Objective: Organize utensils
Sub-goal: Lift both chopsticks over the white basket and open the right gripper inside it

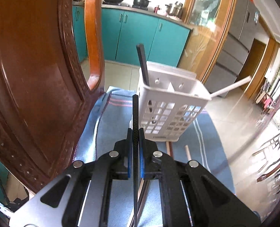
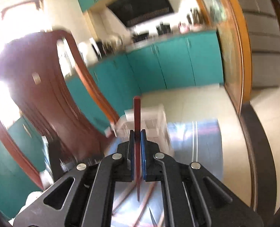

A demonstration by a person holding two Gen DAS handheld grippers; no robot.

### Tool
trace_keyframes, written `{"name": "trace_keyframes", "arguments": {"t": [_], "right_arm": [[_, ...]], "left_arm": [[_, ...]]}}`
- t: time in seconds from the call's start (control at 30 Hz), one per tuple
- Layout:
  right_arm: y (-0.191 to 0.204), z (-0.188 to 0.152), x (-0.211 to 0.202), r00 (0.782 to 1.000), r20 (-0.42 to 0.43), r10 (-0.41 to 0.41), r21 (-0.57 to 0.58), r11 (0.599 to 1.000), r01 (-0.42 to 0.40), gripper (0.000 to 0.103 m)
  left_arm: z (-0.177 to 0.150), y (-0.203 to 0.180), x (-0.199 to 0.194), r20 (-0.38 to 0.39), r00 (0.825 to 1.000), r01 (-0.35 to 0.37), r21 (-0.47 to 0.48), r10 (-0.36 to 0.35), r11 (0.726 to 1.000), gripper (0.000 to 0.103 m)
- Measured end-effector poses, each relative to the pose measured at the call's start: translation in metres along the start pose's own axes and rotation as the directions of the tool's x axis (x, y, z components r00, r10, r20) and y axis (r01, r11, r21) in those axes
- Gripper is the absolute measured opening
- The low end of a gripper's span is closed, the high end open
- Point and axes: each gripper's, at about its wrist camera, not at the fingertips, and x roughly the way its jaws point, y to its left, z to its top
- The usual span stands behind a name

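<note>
Left of our left claw rises a brown chair; under it lies a blue cloth. Just ahead of that claw stands the white basket, upright, with a black chopstick leaning in its left compartment and a white stick jutting out to the right. Our left claw is clamped on another black stick. Our right claw is pinched on a red chopstick, basket just ahead, blurred; more sticks lie below it.
</note>
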Motion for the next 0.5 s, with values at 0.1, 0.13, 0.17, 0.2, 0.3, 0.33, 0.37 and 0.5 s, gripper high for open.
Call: {"name": "trace_keyframes", "arguments": {"t": [0.1, 0.13, 0.17, 0.2, 0.3, 0.33, 0.37, 0.5], "right_arm": [[0.012, 0.031, -0.014, 0.985, 0.168, -0.048, 0.016, 0.999, 0.046, 0.007], [0.015, 0.037, -0.016, 0.976, 0.21, -0.057, 0.019, 0.998, 0.054, 0.007], [0.016, 0.043, -0.019, 0.964, 0.259, -0.066, 0.022, 0.998, 0.062, 0.007], [0.021, 0.05, -0.015, 0.943, 0.321, -0.09, 0.02, 0.996, 0.088, 0.007], [0.023, 0.053, 0.007, 0.907, 0.392, -0.155, 0.025, 0.987, 0.158, 0.007], [0.022, 0.053, 0.02, 0.904, 0.391, -0.173, 0.029, 0.984, 0.175, 0.007], [0.021, 0.052, 0.037, 0.908, 0.372, -0.192, 0.028, 0.98, 0.195, 0.007], [0.016, 0.039, 0.085, 0.941, 0.254, -0.225, -0.007, 0.972, 0.235, 0.007]], "left_arm": [[0.003, 0.002, -0.005, 0.024, 1.0, 0.015, -0.013, -0.014, 1.0, 0.007], [0.004, 0.004, -0.007, 0.034, 0.999, 0.021, -0.017, -0.02, 1.0, 0.007], [0.004, 0.005, -0.009, 0.04, 0.999, 0.025, -0.019, -0.025, 0.999, 0.007], [0.005, 0.006, -0.011, 0.046, 0.999, 0.027, -0.021, -0.026, 0.999, 0.007], [0.007, 0.01, -0.015, 0.069, 0.997, 0.038, -0.033, -0.036, 0.999, 0.007], [0.007, 0.012, -0.02, 0.078, 0.996, 0.039, -0.034, -0.036, 0.999, 0.007], [0.008, 0.014, -0.024, 0.09, 0.995, 0.041, -0.037, -0.038, 0.998, 0.007], [0.012, 0.022, -0.036, 0.131, 0.99, 0.059, -0.054, -0.052, 0.997, 0.007]]}}
